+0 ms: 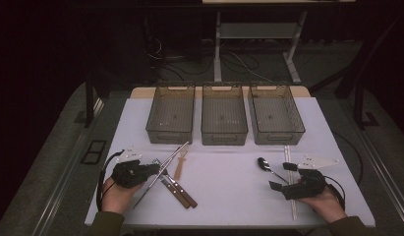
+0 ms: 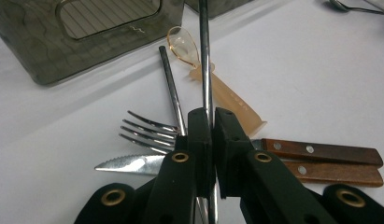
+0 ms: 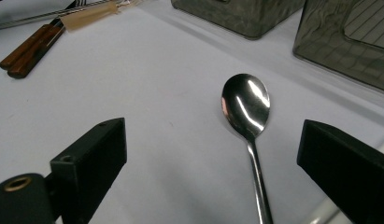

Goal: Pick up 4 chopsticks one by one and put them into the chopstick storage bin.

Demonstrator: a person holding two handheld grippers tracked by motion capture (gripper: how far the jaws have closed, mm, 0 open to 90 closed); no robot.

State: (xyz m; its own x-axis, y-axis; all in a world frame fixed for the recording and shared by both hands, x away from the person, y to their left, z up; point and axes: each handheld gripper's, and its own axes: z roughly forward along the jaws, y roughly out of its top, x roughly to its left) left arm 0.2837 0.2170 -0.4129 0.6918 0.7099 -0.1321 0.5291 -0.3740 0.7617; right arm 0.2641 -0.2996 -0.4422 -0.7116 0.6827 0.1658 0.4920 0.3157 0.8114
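Nearest us, at the table's [image 1: 229, 196] front edge, our left gripper [image 1: 153, 168] is clenched on a thin metal rod [image 1: 162, 172] that slants from the front left toward the left bin [image 1: 171, 114]. The left gripper view adds what the high view blurs: beneath the rod lie a fork [image 2: 147, 131], a serrated knife [image 2: 133, 163] with a wooden handle, a second rod [image 2: 173, 91] and a translucent plastic spoon [image 2: 217, 88]. Near the front right corner, our right gripper [image 1: 283, 177] stands released, and its own view puts the metal spoon [image 3: 245, 105] on the table between the wide jaws, untouched.
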